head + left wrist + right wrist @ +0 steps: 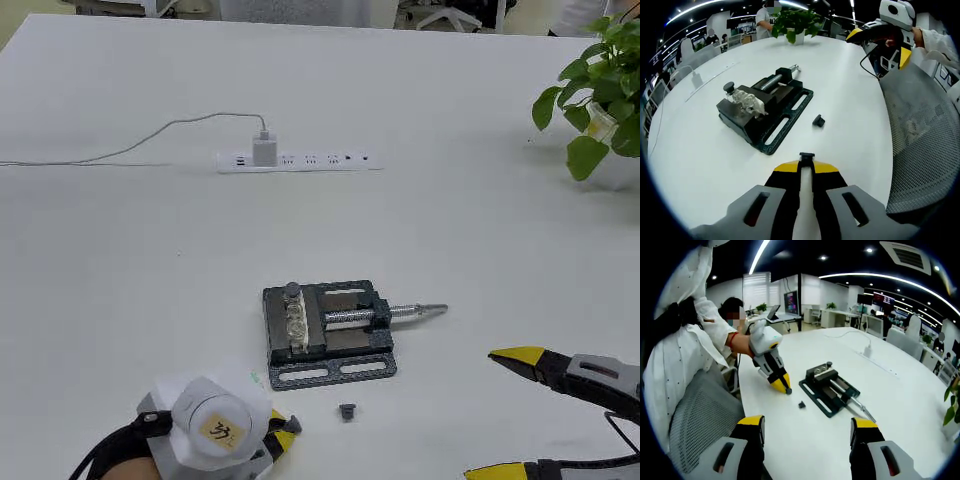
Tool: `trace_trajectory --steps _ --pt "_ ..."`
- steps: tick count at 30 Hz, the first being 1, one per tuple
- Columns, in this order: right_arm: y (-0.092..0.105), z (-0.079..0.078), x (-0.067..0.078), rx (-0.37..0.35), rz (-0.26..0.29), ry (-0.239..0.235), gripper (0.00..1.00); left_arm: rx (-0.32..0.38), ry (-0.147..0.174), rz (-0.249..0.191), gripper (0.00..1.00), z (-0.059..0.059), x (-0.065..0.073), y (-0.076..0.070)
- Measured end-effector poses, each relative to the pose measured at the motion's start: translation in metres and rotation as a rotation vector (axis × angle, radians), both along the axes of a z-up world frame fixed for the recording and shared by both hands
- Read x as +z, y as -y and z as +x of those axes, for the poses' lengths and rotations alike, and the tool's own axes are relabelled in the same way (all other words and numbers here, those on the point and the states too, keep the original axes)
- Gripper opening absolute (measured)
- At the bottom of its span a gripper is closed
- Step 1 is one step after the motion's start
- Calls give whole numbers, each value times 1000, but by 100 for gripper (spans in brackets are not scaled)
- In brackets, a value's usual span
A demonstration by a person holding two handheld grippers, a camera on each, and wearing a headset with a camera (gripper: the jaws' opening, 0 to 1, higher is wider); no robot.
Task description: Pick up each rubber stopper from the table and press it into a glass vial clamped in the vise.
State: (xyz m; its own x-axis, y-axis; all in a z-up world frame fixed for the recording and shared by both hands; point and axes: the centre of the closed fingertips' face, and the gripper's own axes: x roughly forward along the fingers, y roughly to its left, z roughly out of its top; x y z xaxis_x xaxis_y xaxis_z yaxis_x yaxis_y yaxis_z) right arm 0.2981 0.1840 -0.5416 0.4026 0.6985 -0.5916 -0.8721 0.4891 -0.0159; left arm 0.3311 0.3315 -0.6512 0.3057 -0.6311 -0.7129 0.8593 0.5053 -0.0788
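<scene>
On the white worktop in the head view, the vise sits near the middle with glass vials clamped in a row inside it. The farthest one, the capped vial, carries a grey plug. A loose stopper lies just in front of the vise, not touching it. At lower left the left claw is pinched narrow on a held stopper. At lower right the right claw is spread wide with nothing in it. Farther back lie a power strip with a white charger, and a plant stands at the right edge.

From the left gripper view, the left claw is nearly closed, its yellow tips gripping the held stopper. Beyond it the loose stopper rests beside the vise, which holds the vials. The right claw hangs open at upper right, above the worktop.

From the right gripper view, the right claw stands wide. Ahead are the loose stopper, the vise, and the left claw pointing down close to the worktop, a dark plug at its tip.
</scene>
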Motion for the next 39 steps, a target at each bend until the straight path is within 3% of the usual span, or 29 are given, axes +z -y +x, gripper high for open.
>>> trace_trajectory --steps 14,21,27,30,39 --pt "-1 0 4 3 2 1 67 -13 -7 -13 4 -4 1 3" --pt "-6 2 11 15 9 11 67 -14 1 -66 4 -5 17 5" --pt "-17 5 26 42 28 21 66 -18 30 -134 3 -3 46 6" --pt "-26 8 38 59 52 23 63 -28 57 -181 3 -3 69 8" --pt "-51 14 68 126 98 34 60 -70 135 -269 3 -5 124 12"
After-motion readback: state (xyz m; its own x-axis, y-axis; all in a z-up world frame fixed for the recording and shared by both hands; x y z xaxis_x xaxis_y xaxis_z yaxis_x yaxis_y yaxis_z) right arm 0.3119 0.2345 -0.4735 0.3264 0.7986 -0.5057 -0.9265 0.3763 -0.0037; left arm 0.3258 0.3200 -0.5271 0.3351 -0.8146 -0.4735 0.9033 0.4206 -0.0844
